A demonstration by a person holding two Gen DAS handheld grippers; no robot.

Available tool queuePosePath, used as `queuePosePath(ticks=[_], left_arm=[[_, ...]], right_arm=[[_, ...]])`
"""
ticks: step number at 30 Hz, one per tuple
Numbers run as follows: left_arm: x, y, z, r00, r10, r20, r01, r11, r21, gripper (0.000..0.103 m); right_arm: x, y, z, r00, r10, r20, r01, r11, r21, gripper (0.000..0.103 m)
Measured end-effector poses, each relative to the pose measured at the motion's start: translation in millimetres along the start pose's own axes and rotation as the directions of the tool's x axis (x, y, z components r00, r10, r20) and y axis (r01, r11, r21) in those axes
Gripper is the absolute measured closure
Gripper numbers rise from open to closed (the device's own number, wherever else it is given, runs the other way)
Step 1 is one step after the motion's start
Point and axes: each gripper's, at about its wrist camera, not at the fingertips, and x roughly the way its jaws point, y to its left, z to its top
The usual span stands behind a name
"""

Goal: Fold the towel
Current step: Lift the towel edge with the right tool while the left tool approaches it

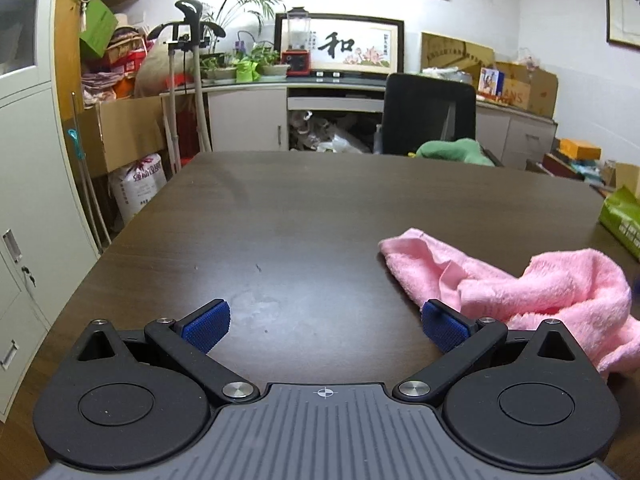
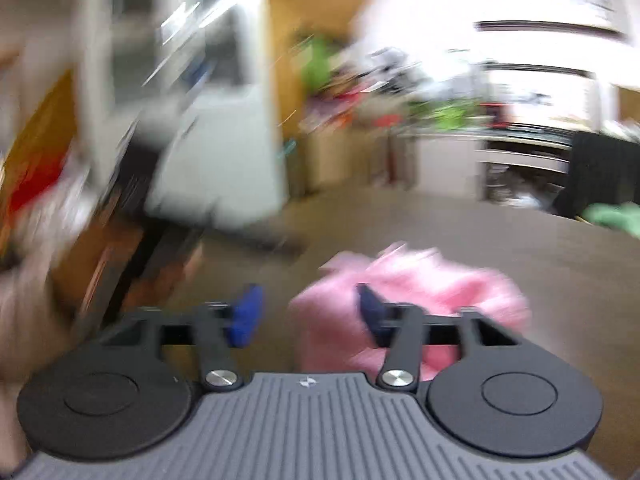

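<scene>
A crumpled pink towel (image 1: pixel 500 284) lies in a heap on the dark brown table (image 1: pixel 280 220), to the right in the left wrist view. My left gripper (image 1: pixel 325 326) stands wide open low over the table, with nothing between its blue pads (image 1: pixel 206 326); its right pad sits just beside the towel's near edge. The right wrist view is badly blurred. There my right gripper (image 2: pixel 308 316) is open, with the towel (image 2: pixel 432 280) bunched around its right finger and reaching partly into the gap; the left pad (image 2: pixel 244 316) is apart from the cloth.
A black chair (image 1: pixel 428 112) with a green cloth (image 1: pixel 452 150) on it stands behind the table's far edge. A green packet (image 1: pixel 622 216) lies at the table's right edge. White cabinets (image 1: pixel 24 200) stand to the left, and cluttered counters line the back wall.
</scene>
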Motion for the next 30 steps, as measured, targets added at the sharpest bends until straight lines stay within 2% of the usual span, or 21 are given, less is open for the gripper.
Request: queuePosePath(ticks=[2, 4, 7, 8, 10, 11, 13, 14, 16, 18, 21, 23, 26, 30], left_arm=[[4.6, -3.2, -1.4, 1.0, -0.006, -0.018, 0.006, 1.0, 0.001, 0.0], [6.7, -3.0, -1.5, 1.0, -0.014, -0.027, 0.014, 1.0, -0.003, 0.0], [6.7, 0.9, -2.4, 0.998, -0.048, -0.047, 0.047, 0.998, -0.028, 0.0], [6.1, 2.8, -2.3, 0.997, -0.059, -0.05, 0.057, 0.998, -0.039, 0.0], [5.0, 5.4, -2.7, 0.997, -0.065, -0.051, 0.062, 0.997, -0.049, 0.0], [4.6, 5.7, -2.6, 0.997, -0.058, -0.049, 0.055, 0.997, -0.048, 0.0], [4.5, 7.1, -2.4, 0.998, -0.047, -0.048, 0.045, 0.998, -0.046, 0.0], [4.7, 8.2, -1.8, 0.998, -0.041, -0.048, 0.039, 0.998, -0.048, 0.0], [5.0, 10.9, -0.3, 0.998, -0.034, -0.046, 0.031, 0.998, -0.057, 0.0], [4.0, 15.0, 1.3, 0.999, -0.03, -0.043, 0.027, 0.997, -0.073, 0.0], [0.4, 21.0, 4.9, 0.997, -0.066, -0.045, 0.061, 0.994, -0.093, 0.0], [-2.3, 24.4, 6.8, 0.992, -0.116, -0.05, 0.11, 0.989, -0.103, 0.0], [-3.8, 28.6, 9.9, 0.975, -0.215, -0.058, 0.206, 0.97, -0.129, 0.0], [-3.1, 19.3, 17.1, 0.955, -0.286, -0.074, 0.278, 0.955, -0.102, 0.0]], right_arm=[[-3.3, -22.0, 9.1, 0.994, -0.103, 0.021, 0.1, 0.989, 0.108, 0.027], [0.5, -32.7, 10.5, 0.983, -0.185, -0.014, 0.185, 0.975, 0.126, 0.027], [9.6, -45.4, 2.8, 0.974, -0.211, -0.083, 0.221, 0.964, 0.15, 0.027], [13.7, -44.8, 0.3, 0.973, -0.208, -0.1, 0.221, 0.965, 0.14, 0.031], [20.3, -39.2, -2.4, 0.972, -0.207, -0.111, 0.218, 0.971, 0.094, 0.047], [22.6, -32.2, -3.2, 0.973, -0.201, -0.114, 0.209, 0.977, 0.054, 0.066], [27.5, -13.4, -10.5, 0.976, -0.176, -0.129, 0.174, 0.984, -0.024, 0.08], [23.4, 2.4, -15.5, 0.98, -0.154, -0.123, 0.142, 0.985, -0.103, 0.089], [15.1, 33.7, -25.4, 0.987, -0.109, -0.117, 0.075, 0.963, -0.258, 0.091], [7.2, 56.4, -33.4, 0.992, -0.053, -0.118, 0.01, 0.939, -0.343, 0.091], [4.4, 82.8, -42.5, 0.987, -0.025, -0.16, -0.049, 0.895, -0.444, 0.091], [5.8, 93.6, -45.2, 0.984, -0.042, -0.176, -0.05, 0.871, -0.488, 0.091], [8.4, 108.9, -49.1, 0.983, -0.07, -0.17, -0.034, 0.839, -0.543, 0.091], [6.5, 123.5, -56.8, 0.987, -0.077, -0.143, -0.022, 0.807, -0.591, 0.091]])
